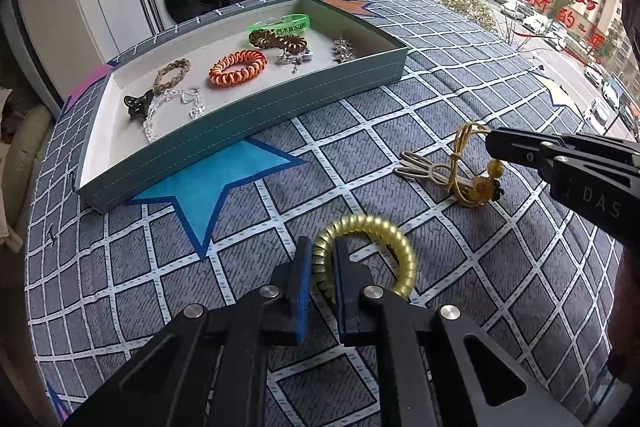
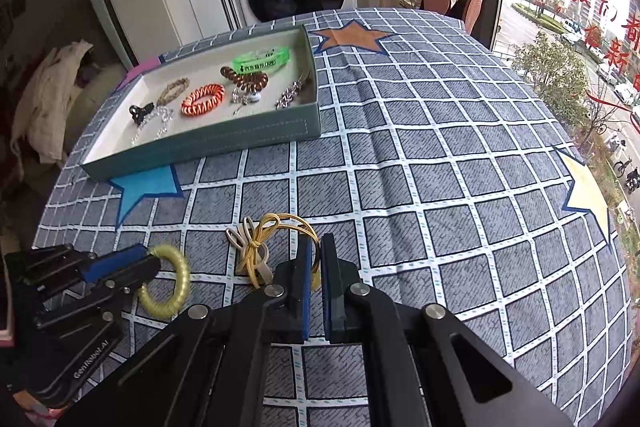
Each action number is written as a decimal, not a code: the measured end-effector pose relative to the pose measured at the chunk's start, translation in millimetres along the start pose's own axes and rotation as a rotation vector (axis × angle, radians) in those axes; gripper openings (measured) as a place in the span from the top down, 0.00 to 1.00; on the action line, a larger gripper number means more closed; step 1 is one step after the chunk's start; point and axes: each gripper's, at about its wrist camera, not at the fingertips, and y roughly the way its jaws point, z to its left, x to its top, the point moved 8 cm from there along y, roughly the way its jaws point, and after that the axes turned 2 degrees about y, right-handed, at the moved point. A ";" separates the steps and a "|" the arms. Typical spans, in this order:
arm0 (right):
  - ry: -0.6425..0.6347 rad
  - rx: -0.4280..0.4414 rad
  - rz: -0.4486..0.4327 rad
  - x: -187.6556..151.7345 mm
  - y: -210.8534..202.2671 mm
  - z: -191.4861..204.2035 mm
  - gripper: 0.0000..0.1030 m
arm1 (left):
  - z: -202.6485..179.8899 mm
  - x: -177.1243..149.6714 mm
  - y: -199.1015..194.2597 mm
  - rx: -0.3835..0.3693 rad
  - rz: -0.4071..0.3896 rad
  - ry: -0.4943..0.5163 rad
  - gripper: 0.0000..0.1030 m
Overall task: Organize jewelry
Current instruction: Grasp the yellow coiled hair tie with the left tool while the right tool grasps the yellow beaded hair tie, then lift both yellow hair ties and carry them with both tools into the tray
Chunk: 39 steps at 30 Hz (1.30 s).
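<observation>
Two tools (image 1: pixel 320 259) (image 2: pixel 316 259) — amber beads (image 1: pixel 486 183) left-view only

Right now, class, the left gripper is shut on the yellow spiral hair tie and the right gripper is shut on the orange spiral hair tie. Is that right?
Not quite. The orange spiral hair tie lies in the tray. The right gripper is shut on the thin gold cord loop, as the right wrist view shows. The left gripper is indeed shut on the yellow spiral hair tie.
</observation>
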 end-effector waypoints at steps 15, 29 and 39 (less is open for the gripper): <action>0.063 0.074 0.035 2.3 -4.9 -9.9 0.95 | 15.8 -2.1 -19.3 -0.046 -0.046 -0.064 0.71; 0.003 0.121 0.048 2.3 5.1 22.9 0.53 | 22.7 -4.5 -19.2 -0.037 -0.041 -0.095 0.71; 0.118 0.162 0.066 1.5 23.8 22.7 0.93 | 35.1 -6.1 -21.1 0.024 -0.043 -0.131 0.70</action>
